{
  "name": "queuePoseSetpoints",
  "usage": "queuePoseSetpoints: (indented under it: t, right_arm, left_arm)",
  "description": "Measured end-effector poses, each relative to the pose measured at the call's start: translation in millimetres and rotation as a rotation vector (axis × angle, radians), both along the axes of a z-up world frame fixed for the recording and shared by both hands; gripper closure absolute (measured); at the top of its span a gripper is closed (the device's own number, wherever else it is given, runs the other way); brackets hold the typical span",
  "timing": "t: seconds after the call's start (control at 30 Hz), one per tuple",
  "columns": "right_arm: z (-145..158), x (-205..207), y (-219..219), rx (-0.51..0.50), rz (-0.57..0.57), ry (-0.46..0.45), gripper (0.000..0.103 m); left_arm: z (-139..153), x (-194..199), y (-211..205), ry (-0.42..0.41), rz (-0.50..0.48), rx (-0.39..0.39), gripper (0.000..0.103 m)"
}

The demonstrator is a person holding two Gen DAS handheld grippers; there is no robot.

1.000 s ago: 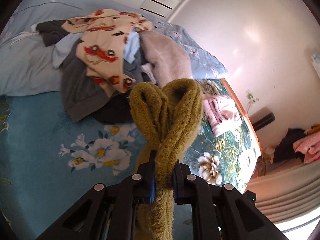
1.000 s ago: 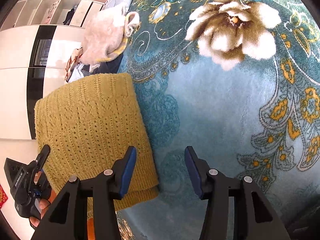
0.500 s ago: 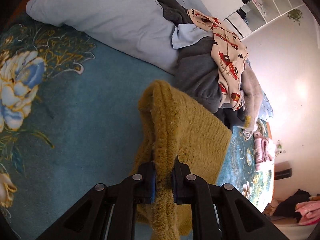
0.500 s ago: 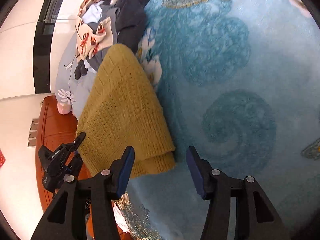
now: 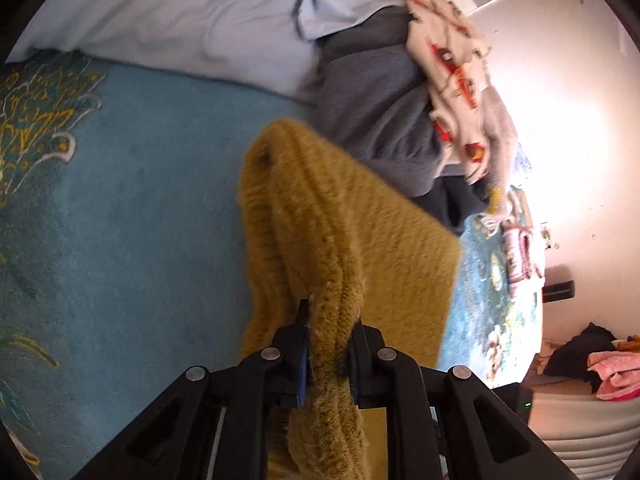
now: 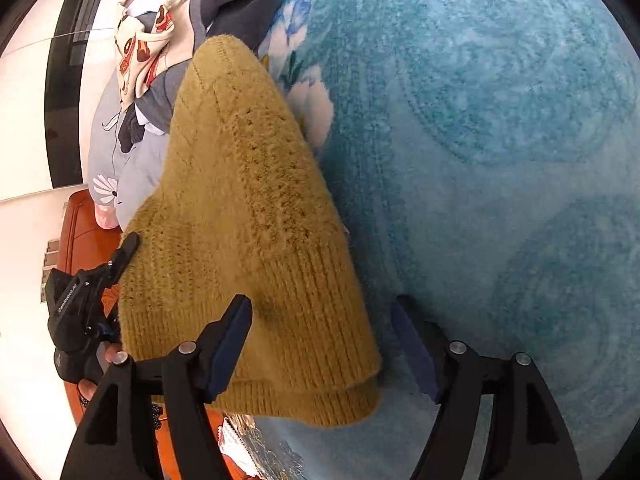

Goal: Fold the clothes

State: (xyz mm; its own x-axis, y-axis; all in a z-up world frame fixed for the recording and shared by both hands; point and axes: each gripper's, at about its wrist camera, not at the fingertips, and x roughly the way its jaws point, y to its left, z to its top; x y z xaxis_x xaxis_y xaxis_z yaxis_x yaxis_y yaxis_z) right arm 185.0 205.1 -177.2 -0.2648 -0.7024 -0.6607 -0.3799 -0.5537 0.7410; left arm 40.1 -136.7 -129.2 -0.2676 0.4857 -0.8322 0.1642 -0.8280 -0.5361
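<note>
1. At the left of the left wrist view, open teal floral bedspread (image 5: 120,208) is seen, with a pale blue pillow (image 5: 172,20) across the upper left of the frame.
2. At the centre of that view, the mustard knit sweater (image 5: 320,216) is held by the left gripper (image 5: 328,354), whose jaws are closed on a bunched ribbed edge; the rest of the garment drapes away toward the middle right of the frame.
3. To the upper right, a heap of unfolded clothes (image 5: 400,92) is seen just beyond the sweater's far edge; whether the two touch cannot be told through the blur.
4. In the right wrist view, the sweater (image 6: 248,240) fills the centre left, already doubled, with its ribbed hem lying in two layers at the lower centre.
5. The right gripper (image 6: 320,352) is spread wide and holds nothing; its left finger lies over the hem, its right finger over bare bedspread (image 6: 500,160).
6. The step is judged best done by lowering the held edge evenly, so that the layers are kept aligned and no drag is put on the knit.
7. Free room is offered by the wide bedspread at the right of the frame; the bed's edge at the lower left is better avoided.
</note>
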Motion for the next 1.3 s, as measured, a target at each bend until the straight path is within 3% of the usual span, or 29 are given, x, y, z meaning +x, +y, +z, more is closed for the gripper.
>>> queuePoseSetpoints:
  t: [0.03,0.1,0.2,0.3,0.33,0.37,0.4,0.5,0.57,0.7,0.83,0.93,1.07,1.1,1.13,1.17,1.2,1.3]
  right_arm:
    - [0,-1,-3,0.001,0.014,0.006,0.028]
    - [-1,-1,-9,0.003,0.044,0.019,0.028]
    - [-5,1,-11,-0.019,0.023,0.013,0.028]
    - [-5,1,-14,-0.006,-0.011,-0.017,0.03]
    - [-4,0,-16,0.024,-0.01,-0.031,0.035]
    - [-1,-2,-18,0.065,-0.001,-0.045,0.056]
    - [2,-3,-18,0.071,0.005,-0.049,0.068]
    - [15,-7,-7,0.035,0.011,-0.036,0.08]
    - [30,-11,13,0.021,0.031,0.008,0.08]
    - [65,-38,77,0.19,0.124,0.048,0.081]
    - [74,-75,138,0.367,0.152,-0.005,0.081]
    - [69,-85,152,0.421,0.158,-0.035,0.081]
    - [64,-83,150,0.405,0.156,-0.024,0.076]
    - [65,-81,151,0.399,0.153,-0.02,0.066]
    - [67,-69,154,0.39,0.115,-0.026,0.06]
    - [69,-56,158,0.381,0.071,-0.034,0.047]
    - [71,-43,162,0.371,0.028,-0.042,0.043]
    - [78,-3,174,0.342,-0.103,-0.065,0.043]
  left_arm:
    - [-10,4,-6,-0.027,0.015,-0.007,0.073]
    - [-23,12,-22,-0.049,0.075,0.057,0.053]
    - [-34,18,-36,-0.07,0.14,0.14,0.049]
    - [-32,16,-35,-0.071,0.149,0.15,0.049]
    - [-31,15,-34,-0.07,0.149,0.151,0.049]
    - [-28,14,-31,-0.065,0.145,0.153,0.049]
    - [-25,12,-29,-0.057,0.139,0.155,0.049]
    - [-13,9,-25,-0.032,0.117,0.164,0.049]
    - [-3,8,-23,-0.008,0.102,0.179,0.049]
    - [7,8,-10,0.019,0.062,0.21,0.049]
    - [8,0,14,0.013,0.018,0.233,0.049]
    - [6,-2,35,-0.004,-0.036,0.252,0.049]
    - [5,3,65,-0.022,-0.148,0.181,0.046]
    - [4,6,70,-0.028,-0.163,0.177,0.045]
    - [1,8,74,-0.038,-0.17,0.182,0.045]
    - [-3,9,77,-0.048,-0.17,0.191,0.044]
    - [-6,11,79,-0.057,-0.168,0.199,0.044]
    - [-13,14,79,-0.075,-0.15,0.205,0.044]
